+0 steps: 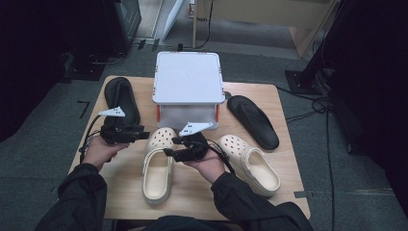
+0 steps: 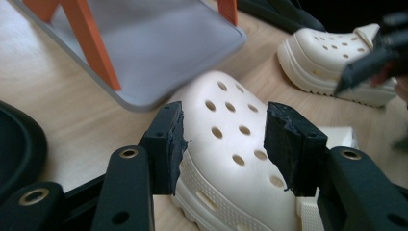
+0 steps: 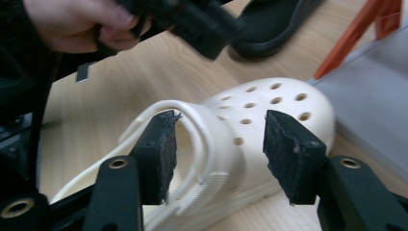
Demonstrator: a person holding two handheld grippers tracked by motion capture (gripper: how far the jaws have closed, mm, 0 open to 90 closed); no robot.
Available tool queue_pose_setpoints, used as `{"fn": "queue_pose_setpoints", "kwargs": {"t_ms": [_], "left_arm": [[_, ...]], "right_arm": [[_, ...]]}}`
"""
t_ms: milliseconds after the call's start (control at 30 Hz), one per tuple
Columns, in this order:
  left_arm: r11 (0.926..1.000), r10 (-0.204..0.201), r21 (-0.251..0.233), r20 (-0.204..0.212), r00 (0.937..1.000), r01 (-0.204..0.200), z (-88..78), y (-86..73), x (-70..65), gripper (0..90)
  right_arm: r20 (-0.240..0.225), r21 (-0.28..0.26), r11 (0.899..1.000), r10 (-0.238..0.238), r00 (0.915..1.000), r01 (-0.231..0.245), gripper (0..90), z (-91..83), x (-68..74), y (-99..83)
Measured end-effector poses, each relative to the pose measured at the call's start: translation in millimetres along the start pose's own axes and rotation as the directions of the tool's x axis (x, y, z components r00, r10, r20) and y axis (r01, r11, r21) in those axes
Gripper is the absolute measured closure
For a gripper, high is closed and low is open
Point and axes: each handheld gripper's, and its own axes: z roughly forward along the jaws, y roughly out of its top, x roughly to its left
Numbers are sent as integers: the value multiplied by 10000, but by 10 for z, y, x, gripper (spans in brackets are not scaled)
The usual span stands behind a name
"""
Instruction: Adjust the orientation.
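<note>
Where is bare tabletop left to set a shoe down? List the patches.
Bare wood shows at the near left corner of the wooden table, left of the near cream perforated clog, and between both clogs near the front edge. It is crowded around the white lidded box.

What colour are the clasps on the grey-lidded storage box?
Orange clasps, clearest in the left gripper view.

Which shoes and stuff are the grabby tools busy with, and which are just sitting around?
Being worked on:
- left tool, open
- right tool, open
- cream perforated foam clog nearest both tools

Just lying about:
- second cream foam clog to the right
- black slipper at the table's left
- black slipper at the right
- grey lidded plastic box with orange latches
</note>
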Motion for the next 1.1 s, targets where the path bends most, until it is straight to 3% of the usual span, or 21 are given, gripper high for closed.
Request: {"fn": "queue_pose_setpoints", "kwargs": {"t_ms": [133, 333, 500, 667, 767, 933, 1100], "left_arm": [[10000, 93, -21, -89, 9999, -93, -66, 98, -23, 487], [9991, 58, -420, -114, 9999, -63, -167, 206, -30, 486], [9985, 384, -398, -111, 9992, -388, -125, 332, -70, 493], [9982, 520, -304, -34, 9986, -521, -75, 405, -93, 493], [9978, 588, -309, 37, 9983, -586, -62, 461, -101, 492], [9985, 362, -417, -5, 9993, -362, -92, 523, -99, 507], [9960, 510, -728, -13, 9987, -510, -139, 617, -123, 510]], "right_arm": [[-34, 143, 9999, 83, 10000, -82, 428, 67, 86, -62], [303, 667, 9976, 140, 9994, -160, 410, 213, 129, -219], [964, 587, 9982, 36, 9953, -93, 403, 294, 120, -299], [946, 534, 9978, 341, 9949, -393, 401, 306, 74, -328], [1043, 654, 9978, 7, 9945, -76, 468, 267, 103, -320], [1052, 777, 9970, -26, 9944, -56, 564, 209, 96, -297], [967, 782, 9957, 420, 9944, -497, 689, 89, 18, -301]]}}
